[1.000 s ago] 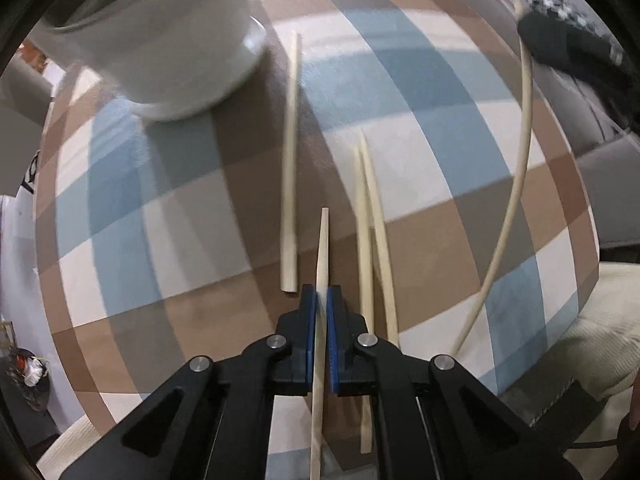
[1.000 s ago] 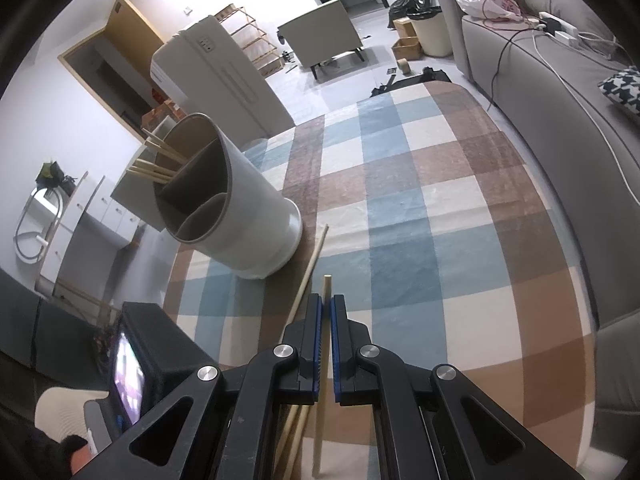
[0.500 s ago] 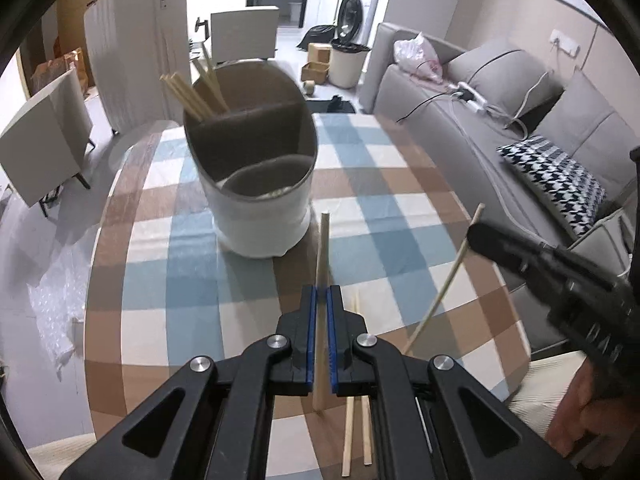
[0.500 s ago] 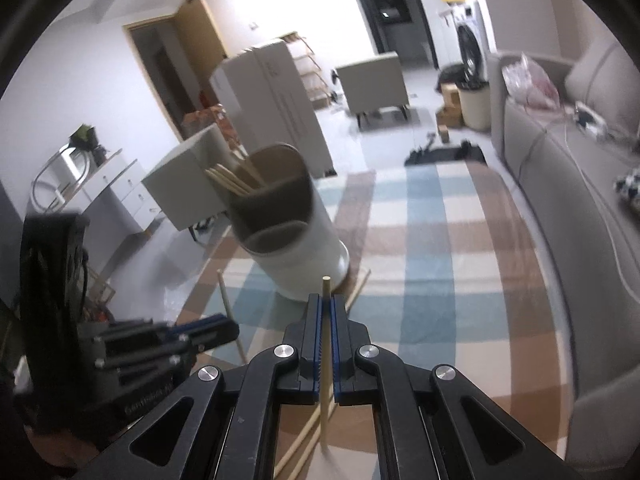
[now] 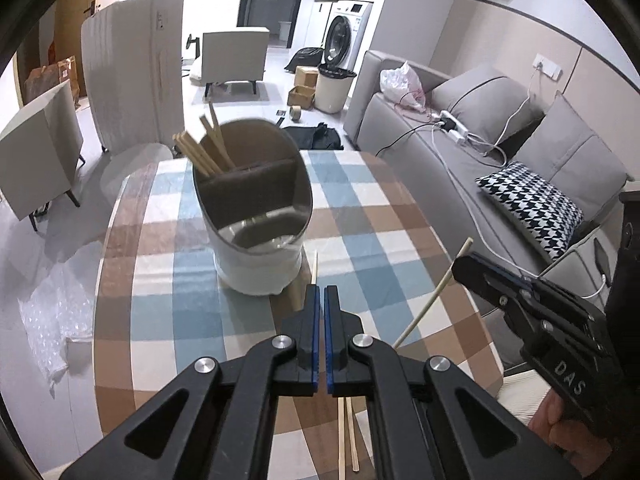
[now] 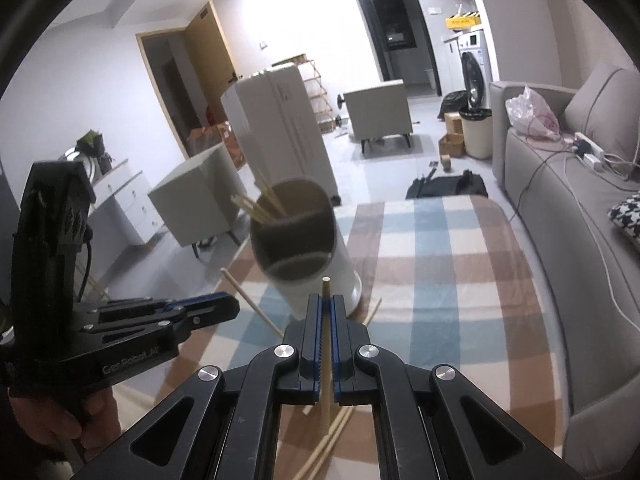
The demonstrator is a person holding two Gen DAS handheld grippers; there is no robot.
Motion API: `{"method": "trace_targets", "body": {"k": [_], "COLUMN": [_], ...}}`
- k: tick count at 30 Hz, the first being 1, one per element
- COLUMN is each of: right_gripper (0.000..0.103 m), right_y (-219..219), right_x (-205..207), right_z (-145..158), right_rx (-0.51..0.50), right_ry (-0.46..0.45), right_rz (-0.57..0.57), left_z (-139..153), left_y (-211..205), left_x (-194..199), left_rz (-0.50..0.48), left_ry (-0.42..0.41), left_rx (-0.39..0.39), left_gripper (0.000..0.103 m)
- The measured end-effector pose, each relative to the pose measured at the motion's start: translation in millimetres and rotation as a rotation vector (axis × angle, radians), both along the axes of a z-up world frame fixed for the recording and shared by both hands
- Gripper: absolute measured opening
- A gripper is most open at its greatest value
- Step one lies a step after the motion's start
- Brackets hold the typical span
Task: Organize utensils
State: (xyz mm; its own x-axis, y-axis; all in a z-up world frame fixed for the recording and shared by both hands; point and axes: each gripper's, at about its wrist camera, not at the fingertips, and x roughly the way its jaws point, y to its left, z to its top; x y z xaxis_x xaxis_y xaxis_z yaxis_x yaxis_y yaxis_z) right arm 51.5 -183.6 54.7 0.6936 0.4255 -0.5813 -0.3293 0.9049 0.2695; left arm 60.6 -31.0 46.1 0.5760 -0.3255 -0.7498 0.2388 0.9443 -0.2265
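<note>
Above the table, both hand-held grippers (image 5: 320, 300) (image 6: 326, 308) clamped on chopsticks (image 6: 325, 344)

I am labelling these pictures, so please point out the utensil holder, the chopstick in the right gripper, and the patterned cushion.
utensil holder (image 5: 256, 272), left wrist view, white front wall
chopstick (image 6: 326, 292), right wrist view, its top end
patterned cushion (image 5: 528, 208), left wrist view, its middle

right tongs (image 6: 326, 312) clamp chopstick (image 6: 325, 292) | holder (image 6: 308, 248) ahead | left tongs (image 6: 224, 305) clamp chopstick
</note>
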Motion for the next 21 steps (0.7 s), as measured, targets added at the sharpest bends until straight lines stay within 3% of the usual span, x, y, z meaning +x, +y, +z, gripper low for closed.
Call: {"method": "trace_targets", "body": {"k": [5, 8, 10, 11, 12, 15, 17, 21], "right_gripper": [0.003, 0.003, 0.003, 0.003, 0.003, 0.003, 0.003, 0.003], "right_y": [-0.9, -2.3, -2.8, -3.2, -3.7, -5.7, -7.2, -10.0], "right_x": [7.9, 10.9, 11.5, 11.9, 12.3, 13.4, 16.0, 25.1], "right_z": [14.5, 19.1, 19.9, 20.1, 19.9, 16.5, 12.4, 8.1], "right_rx": [0.006, 0.008, 0.004, 0.006, 0.008, 0.019, 0.029, 0.063], "right_ry": [-0.033, -0.04, -0.04, -0.04, -0.039, -0.028, -0.012, 0.014], "right_rz": [-0.012, -0.015, -0.009, -0.006, -0.002, 0.002, 0.0, -0.009], "left_z": [15.0, 7.7, -5.4, -13.6, -29.3, -63.0, -83.3, -110.7], "left_y": [10.5, 26.9, 40.5, 46.2, 56.4, 81.5, 88.7, 75.5], "left_x": [0.0, 0.6, -0.5, 0.4, 3.0, 10.4, 20.1, 43.4], "left_rz": [-0.01, 0.017, 0.059, 0.075, 0.114, 0.226, 0.279, 0.325], "left_ry": [-0.017, 0.028, 0.063, 0.079, 0.132, 0.252, 0.334, 0.397], "left_rx": [-0.031, -0.075, -0.062, -0.065, -0.057, -0.092, -0.111, -0.052], "left_gripper": [0.0, 0.0, 0.0, 0.004, 0.02, 0.045, 0.048, 0.049]}}
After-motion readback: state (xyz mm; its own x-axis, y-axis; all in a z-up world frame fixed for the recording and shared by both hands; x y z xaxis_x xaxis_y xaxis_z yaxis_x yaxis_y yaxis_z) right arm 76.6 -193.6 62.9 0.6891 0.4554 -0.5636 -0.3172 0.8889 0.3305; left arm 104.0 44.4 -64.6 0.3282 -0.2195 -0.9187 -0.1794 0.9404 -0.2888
